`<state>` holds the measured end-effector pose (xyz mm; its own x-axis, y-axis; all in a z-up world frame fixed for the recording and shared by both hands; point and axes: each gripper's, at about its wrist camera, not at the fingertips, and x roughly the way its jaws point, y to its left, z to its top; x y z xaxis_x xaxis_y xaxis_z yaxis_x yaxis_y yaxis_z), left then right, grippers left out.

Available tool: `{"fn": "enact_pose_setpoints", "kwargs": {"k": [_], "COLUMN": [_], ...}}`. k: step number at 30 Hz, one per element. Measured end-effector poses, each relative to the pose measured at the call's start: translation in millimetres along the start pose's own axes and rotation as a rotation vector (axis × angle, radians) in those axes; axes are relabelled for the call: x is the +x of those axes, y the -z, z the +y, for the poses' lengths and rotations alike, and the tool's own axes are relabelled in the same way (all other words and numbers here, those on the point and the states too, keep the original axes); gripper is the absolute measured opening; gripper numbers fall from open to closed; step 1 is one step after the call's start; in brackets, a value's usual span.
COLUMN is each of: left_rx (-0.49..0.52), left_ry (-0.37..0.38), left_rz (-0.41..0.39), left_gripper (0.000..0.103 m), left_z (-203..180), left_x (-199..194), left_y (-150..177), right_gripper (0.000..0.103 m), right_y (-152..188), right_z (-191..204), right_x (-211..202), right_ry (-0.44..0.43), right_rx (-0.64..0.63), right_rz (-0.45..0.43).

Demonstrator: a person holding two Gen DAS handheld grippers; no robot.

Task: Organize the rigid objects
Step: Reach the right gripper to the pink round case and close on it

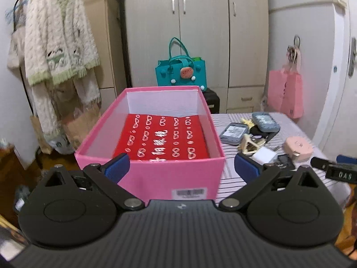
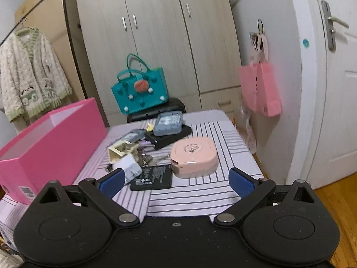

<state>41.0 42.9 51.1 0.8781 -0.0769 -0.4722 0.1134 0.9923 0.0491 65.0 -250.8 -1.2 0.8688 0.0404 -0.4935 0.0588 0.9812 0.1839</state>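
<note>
Both claws, left [image 1: 180, 167] and right [image 2: 176, 179], spread empty; one open pink cardboard box [image 1: 156, 174] sits at the striped surface [image 2: 200, 192] edge; two grey-blue cases [image 2: 168, 122].

Left wrist view close over pink box [image 1: 156, 174]; right wrist view beside it [image 2: 51, 138]; both face wardrobe [image 1: 200, 33].

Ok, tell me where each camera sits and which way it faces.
Left wrist: on the left gripper, open, facing the pink box with its red sheet; the right gripper's tip intrudes at right.
Right wrist: on the right gripper, open, facing the clutter: black battery, pink case.
Shared: box, clutter, striped cloth, teal bag, wardrobe.
</note>
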Motion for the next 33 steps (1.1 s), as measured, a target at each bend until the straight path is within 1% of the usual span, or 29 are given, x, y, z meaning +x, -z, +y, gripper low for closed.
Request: {"fn": "enact_pose_setpoints", "kwargs": {"k": [3, 5, 10, 13, 14, 17, 20, 21, 23, 24, 25, 26, 27, 28, 30, 32, 33], "left_rx": [0.056, 0.089, 0.155, 0.178, 0.190, 0.229, 0.234, 0.233, 0.242, 0.238, 0.228, 0.220, 0.215, 0.210, 0.213, 0.233, 0.255], "left_ry": [0.003, -0.023, -0.069, -0.118, -0.123, -0.171, -0.173, -0.175, -0.166, -0.154, -0.144, -0.131, -0.118, -0.107, -0.083, -0.084, -0.091], "left_rz": [0.032, 0.044, 0.043, 0.064, 0.079, 0.137, 0.181, 0.198, 0.237, 0.263, 0.290, 0.329, 0.358, 0.383, 0.425, 0.435, 0.432], "left_gripper": [0.097, 0.094, 0.094, 0.094, 0.094, 0.094, 0.093, 0.089, 0.086, 0.081, 0.072, 0.068, 0.060, 0.055, 0.050, 0.042, 0.036], "left_z": [8.2, 12.8, 25.3, 36.2, 40.5, 55.3, 72.2, 78.3, 89.3, 95.0, 100.4, 106.3, 110.3, 115.2, 123.1, 126.3, 126.9], "left_x": [5.5, 9.2, 15.0, 30.2, 38.2, 64.7, 86.0, 93.3, 108.2, 116.3, 123.4, 132.2, 139.2, 146.0, 156.7, 161.8, 163.7], "left_y": [-11.9, -19.2, -40.5, -53.3, -57.3, -67.3, -77.4, -80.8, -86.1, -88.5, -90.1, -91.9, -92.5, -93.6, -92.6, -89.8, -87.9], "right_gripper": [0.100, 0.099, 0.099, 0.099, 0.099, 0.098, 0.097, 0.093, 0.087, 0.085, 0.083, 0.078, 0.077, 0.077, 0.078, 0.078, 0.079], "right_y": [-2.4, -5.5, -13.7, -18.0, -20.0, -27.1, -33.5, -35.2, -38.4, -40.0, -40.7, -41.5, -42.5, -43.1, -44.4, -47.8, -49.4], "right_z": [-4.3, -7.9, -17.8, -21.9, -23.1, -23.6, -21.4, -20.4, -19.3, -19.1, -18.7, -17.4, -15.5, -13.0, -9.1, -9.0, -9.0], "right_x": [14.2, 23.2, 37.7, 47.9, 52.0, 64.9, 77.4, 80.5, 86.9, 90.4, 92.3, 94.5, 97.3, 99.2, 104.6, 111.5, 115.7], "right_ry": [0.005, 0.009, 0.010, 0.019, 0.022, 0.043, 0.062, 0.066, 0.059, 0.056, 0.049, 0.042, 0.043, 0.051, 0.063, 0.068, 0.069], "right_rx": [-0.006, -0.004, 0.005, 0.008, 0.010, -0.008, -0.039, -0.044, -0.051, -0.049, -0.047, -0.049, -0.057, -0.073, -0.107, -0.105, -0.106], "right_rz": [0.033, 0.050, 0.061, 0.077, 0.086, 0.112, 0.145, 0.156, 0.171, 0.184, 0.194, 0.207, 0.221, 0.230, 0.248, 0.274, 0.286]}}
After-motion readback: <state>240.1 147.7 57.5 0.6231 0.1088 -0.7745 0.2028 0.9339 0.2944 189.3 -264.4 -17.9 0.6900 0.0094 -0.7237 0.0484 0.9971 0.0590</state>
